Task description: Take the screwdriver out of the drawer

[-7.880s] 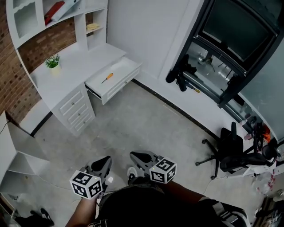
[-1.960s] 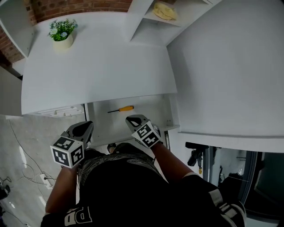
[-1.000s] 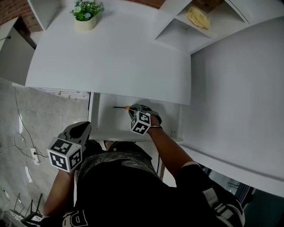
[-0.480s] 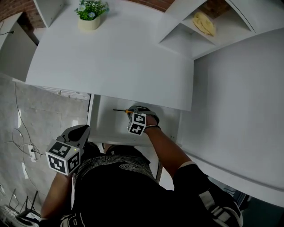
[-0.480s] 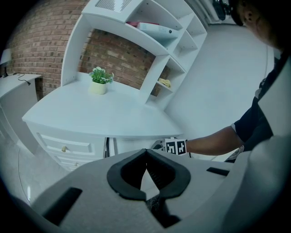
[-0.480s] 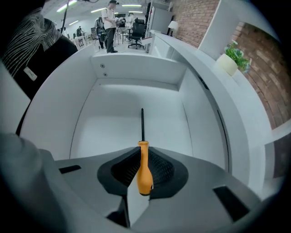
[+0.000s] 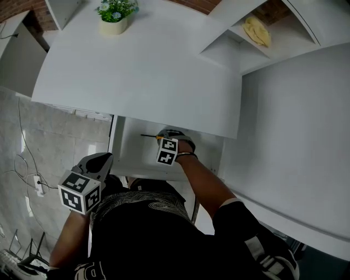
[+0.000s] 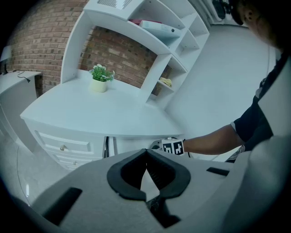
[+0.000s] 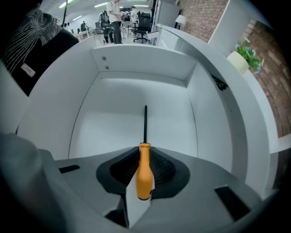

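Pinching bulbous orange screwdriver [image 9: 144,176], R claw [image 9: 144,149]

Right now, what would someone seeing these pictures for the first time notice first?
The orange-handled screwdriver catches the eye first. Its handle is clamped in the right tool inside the open white drawer, and its shaft lies along the drawer floor. Next comes the potted plant at the back of the white desk. The left tool hangs shut and empty at the person's left, short of the desk.
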`<action>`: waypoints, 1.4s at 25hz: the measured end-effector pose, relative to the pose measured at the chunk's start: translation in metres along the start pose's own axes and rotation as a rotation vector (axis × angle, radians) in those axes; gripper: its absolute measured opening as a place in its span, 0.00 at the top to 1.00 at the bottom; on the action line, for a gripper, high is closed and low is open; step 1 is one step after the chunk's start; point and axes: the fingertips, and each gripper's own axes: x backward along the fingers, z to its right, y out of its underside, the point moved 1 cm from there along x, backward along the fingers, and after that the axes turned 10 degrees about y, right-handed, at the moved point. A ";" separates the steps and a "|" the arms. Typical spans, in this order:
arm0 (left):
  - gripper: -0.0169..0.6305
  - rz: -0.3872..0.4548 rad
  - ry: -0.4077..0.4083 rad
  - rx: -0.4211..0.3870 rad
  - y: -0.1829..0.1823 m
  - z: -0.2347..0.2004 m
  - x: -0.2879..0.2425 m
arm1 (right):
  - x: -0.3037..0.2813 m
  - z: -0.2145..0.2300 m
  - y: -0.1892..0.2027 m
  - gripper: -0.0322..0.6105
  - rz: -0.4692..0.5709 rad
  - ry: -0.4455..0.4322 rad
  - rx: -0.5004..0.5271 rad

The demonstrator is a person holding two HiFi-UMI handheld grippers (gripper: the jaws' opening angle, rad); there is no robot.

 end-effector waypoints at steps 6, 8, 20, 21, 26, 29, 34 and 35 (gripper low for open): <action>0.95 0.005 -0.005 0.011 0.000 -0.002 0.001 | -0.011 -0.005 0.003 0.85 -0.057 -0.036 0.019; 0.95 0.006 -0.008 0.015 0.002 -0.003 0.002 | -0.012 -0.006 0.003 0.85 -0.066 -0.047 0.022; 0.95 0.014 0.004 0.003 -0.002 0.002 0.001 | -0.014 -0.008 0.002 0.86 -0.047 -0.042 0.009; 0.95 0.016 0.005 -0.001 -0.002 0.004 0.000 | -0.013 -0.007 0.002 0.86 -0.039 -0.037 0.007; 0.95 0.030 -0.001 -0.022 -0.006 0.012 0.006 | -0.009 -0.011 0.002 0.86 -0.012 0.052 -0.002; 0.95 0.048 -0.016 -0.031 -0.012 0.014 0.013 | -0.008 -0.011 0.003 0.87 -0.015 0.086 -0.013; 0.95 0.067 -0.039 -0.052 -0.017 0.019 0.025 | -0.003 -0.011 0.004 0.84 -0.024 0.065 -0.059; 0.95 0.073 -0.043 -0.056 -0.017 0.020 0.027 | 0.000 -0.012 0.004 0.84 -0.017 0.063 -0.075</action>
